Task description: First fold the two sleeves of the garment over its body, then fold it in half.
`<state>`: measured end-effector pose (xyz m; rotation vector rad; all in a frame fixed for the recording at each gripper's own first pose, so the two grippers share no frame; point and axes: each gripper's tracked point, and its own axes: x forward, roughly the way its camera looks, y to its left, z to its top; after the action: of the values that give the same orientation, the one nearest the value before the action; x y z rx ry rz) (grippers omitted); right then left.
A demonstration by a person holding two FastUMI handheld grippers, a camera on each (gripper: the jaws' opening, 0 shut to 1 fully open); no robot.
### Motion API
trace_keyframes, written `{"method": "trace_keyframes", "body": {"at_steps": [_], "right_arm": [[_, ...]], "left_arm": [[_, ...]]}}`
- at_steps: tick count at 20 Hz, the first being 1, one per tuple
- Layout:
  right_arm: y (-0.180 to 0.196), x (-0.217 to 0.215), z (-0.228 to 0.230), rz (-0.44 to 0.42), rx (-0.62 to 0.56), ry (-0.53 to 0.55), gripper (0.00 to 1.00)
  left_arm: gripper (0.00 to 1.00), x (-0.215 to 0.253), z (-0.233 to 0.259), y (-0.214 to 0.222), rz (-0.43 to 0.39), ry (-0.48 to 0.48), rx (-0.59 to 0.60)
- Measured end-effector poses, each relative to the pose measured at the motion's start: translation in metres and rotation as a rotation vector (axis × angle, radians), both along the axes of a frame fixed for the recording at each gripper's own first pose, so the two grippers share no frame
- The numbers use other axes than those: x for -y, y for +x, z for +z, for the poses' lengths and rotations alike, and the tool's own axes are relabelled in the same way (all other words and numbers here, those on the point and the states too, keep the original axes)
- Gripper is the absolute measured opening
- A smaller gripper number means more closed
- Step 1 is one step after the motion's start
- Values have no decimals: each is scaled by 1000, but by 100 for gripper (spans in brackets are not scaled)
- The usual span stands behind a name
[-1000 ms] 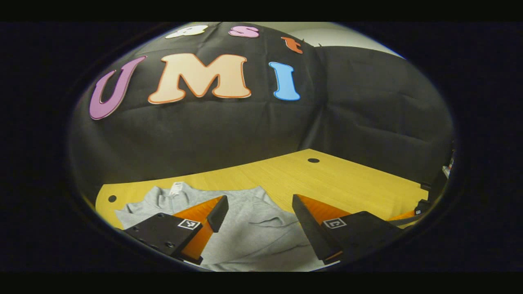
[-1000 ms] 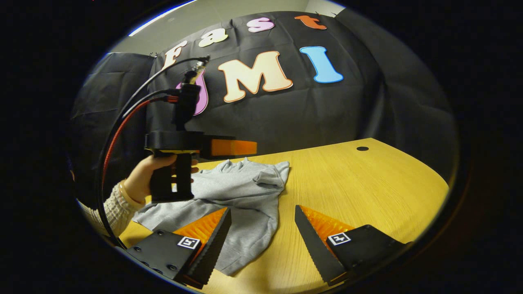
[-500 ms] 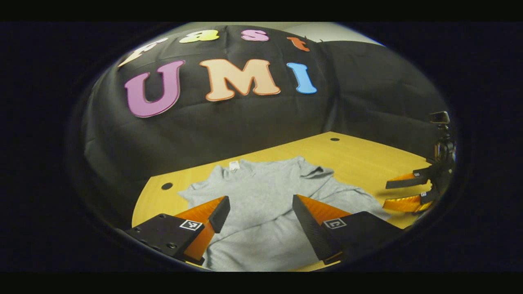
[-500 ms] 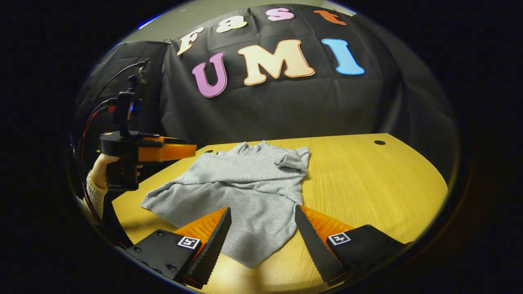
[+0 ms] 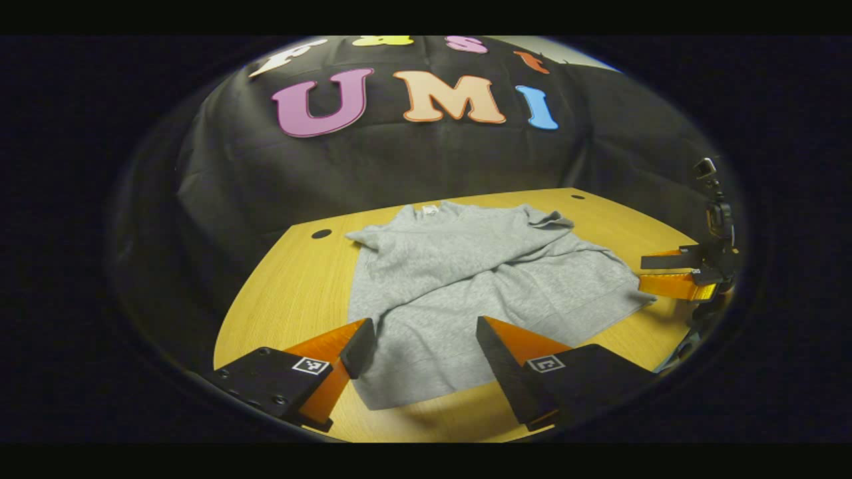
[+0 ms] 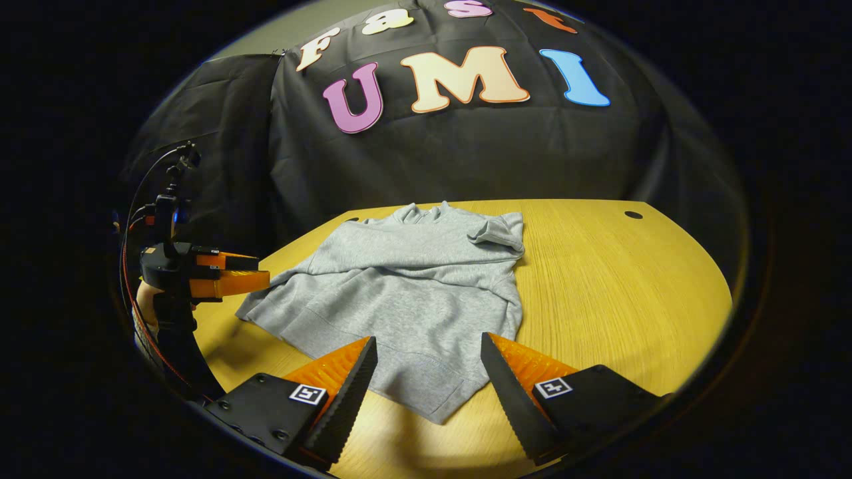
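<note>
Garment: we see the grey garment (image 6: 406,286) lying on the wooden table (image 6: 619,279), collar end toward the booth wall, hem end toward us; both sleeves look folded in over the body, with a bunched fold (image 6: 496,233) at its far right shoulder.
Hem edge: in the right gripper view the near hem corner (image 6: 436,412) lies flat on the table, between our two spread fingers and a little beyond their tips.
Left gripper: our left gripper (image 5: 419,339) hovers over the garment's near edge with fingers spread wide and nothing between them — the cloth lies below, and we cannot tell if the tips touch it. From the right gripper view the same gripper (image 6: 233,276) sits just off the garment's left corner, held by a hand (image 6: 148,307).
Right gripper: our right gripper (image 6: 429,359) is also spread and holds nothing. In the left gripper view it (image 5: 672,273) hangs just beside the garment's right corner.
Open room: right of the garment the table is bare wood out to its rounded edge, with a small dark hole (image 6: 633,215) near the far rim; left of the garment a narrower bare strip — another hole (image 5: 321,233) sits near the collar end.
</note>
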<state>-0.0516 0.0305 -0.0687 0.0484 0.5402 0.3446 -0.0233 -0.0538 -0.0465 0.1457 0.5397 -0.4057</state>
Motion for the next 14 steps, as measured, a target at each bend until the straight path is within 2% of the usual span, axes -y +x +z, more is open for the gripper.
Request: {"method": "trace_keyframes", "body": {"at_steps": [3, 4, 5, 9, 10, 11, 13, 14], "right_arm": [[-4, -6, -10, 11, -25, -22, 97], [-5, -7, -13, 15, -38, -28, 92], [-6, -8, -17, 18, -48, -34, 97], [-9, -9, -28, 27, -74, -74, 98], [-9, -9, -27, 27, -69, -76, 93], [-10, -9, -28, 26, -70, -79, 98], [-8, -8, -28, 22, -70, -84, 98], [-8, -8, -29, 23, -65, -90, 93]], "left_arm": [[92, -7, -23, -12, 10, 12, -67], [92, -9, -30, -17, 13, 14, -86], [92, -12, -36, -21, 19, 16, -102], [94, -21, -51, -31, 43, 15, -143], [90, -22, -54, -32, 50, 10, -146], [90, -22, -55, -32, 54, 5, -146], [95, -22, -56, -31, 62, -6, -147], [92, -22, -57, -32, 65, -13, -148]]}}
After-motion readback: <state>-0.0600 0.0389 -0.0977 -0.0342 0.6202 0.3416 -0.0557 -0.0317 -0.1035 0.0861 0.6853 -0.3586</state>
